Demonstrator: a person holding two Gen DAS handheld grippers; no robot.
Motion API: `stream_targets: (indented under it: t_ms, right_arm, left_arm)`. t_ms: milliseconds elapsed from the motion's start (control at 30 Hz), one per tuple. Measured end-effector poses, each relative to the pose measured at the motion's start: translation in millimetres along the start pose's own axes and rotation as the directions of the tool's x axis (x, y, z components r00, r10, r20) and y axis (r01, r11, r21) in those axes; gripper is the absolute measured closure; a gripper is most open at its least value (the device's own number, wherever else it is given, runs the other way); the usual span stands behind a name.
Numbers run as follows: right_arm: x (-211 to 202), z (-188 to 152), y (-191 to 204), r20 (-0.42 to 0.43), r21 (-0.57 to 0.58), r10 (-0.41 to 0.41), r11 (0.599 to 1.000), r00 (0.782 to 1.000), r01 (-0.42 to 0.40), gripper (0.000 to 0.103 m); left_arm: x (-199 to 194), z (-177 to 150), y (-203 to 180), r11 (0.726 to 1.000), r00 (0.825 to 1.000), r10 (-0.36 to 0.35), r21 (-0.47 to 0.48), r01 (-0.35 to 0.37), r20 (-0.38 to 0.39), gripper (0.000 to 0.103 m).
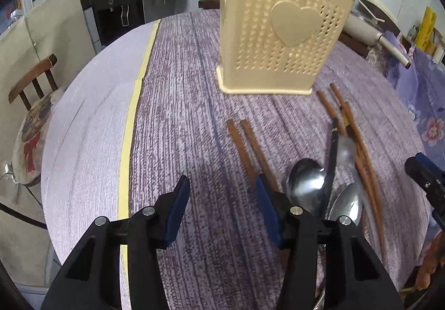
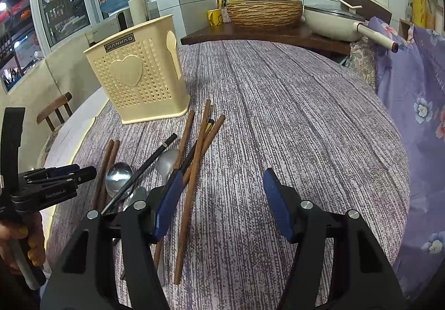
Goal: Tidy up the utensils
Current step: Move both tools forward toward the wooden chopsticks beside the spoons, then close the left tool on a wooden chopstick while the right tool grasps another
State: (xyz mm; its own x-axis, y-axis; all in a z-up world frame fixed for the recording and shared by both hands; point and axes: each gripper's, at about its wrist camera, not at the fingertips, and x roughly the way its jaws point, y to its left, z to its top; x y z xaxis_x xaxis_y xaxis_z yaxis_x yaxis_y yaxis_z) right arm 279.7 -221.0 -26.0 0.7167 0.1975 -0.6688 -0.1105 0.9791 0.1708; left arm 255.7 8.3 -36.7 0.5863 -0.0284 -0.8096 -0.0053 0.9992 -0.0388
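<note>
Both the left gripper (image 1: 221, 184) and the right gripper (image 2: 222, 179) hang with jaws spread wide and empty over the bench (image 2: 306, 120), where brown chopsticks (image 2: 192, 165) and steel spoons (image 2: 118, 177) lie loosely piled just before the upright cream utensil holder (image 2: 139, 73) (heart-patterned, perforated).

bare cloth right of the chopsticks (image 2: 192, 171); utensil holder (image 2: 136, 79) blocks the far left.

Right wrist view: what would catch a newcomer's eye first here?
The cream perforated utensil holder with its heart emblem stands upright on the purple tablecloth. In front of it lies a loose heap of wooden chopsticks and metal spoons. Both the right gripper and left gripper are open and empty.
</note>
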Motion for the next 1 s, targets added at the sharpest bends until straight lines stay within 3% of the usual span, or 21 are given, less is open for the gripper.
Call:
stream_targets:
  t_ms: [467, 733, 867, 1000]
  right_arm:
    - [6.7, 4.8, 1.0, -0.01, -0.002, -0.021, 1.0, 1.0, 0.021, 0.042]
    - [37.4, 38.6, 14.9, -0.007, -0.027, -0.002, 1.0, 1.0, 0.001, 0.043]
    - [71.9, 59.3, 24.6, -0.061, -0.05, 0.03, 0.998, 0.998, -0.033, 0.057]
    - [107.6, 77.5, 25.0, -0.1, -0.057, -0.004, 0.998, 0.995, -0.002, 0.067]
  left_arm:
    - [18.4, 2.6, -16.9, 0.999, 0.998, 0.038, 0.025, -0.037, -0.043, 0.066]
    - [29.4, 19.4, -14.1, 0.999, 0.997, 0.054, 0.002, -0.054, -0.06, 0.077]
    - [30.2, 19.9, -14.3, 0.998, 0.997, 0.054, -0.008, -0.054, -0.061, 0.08]
    - [32.1, 23.2, -10.4, 0.999, 0.997, 0.045, -0.02, -0.046, -0.064, 0.082]
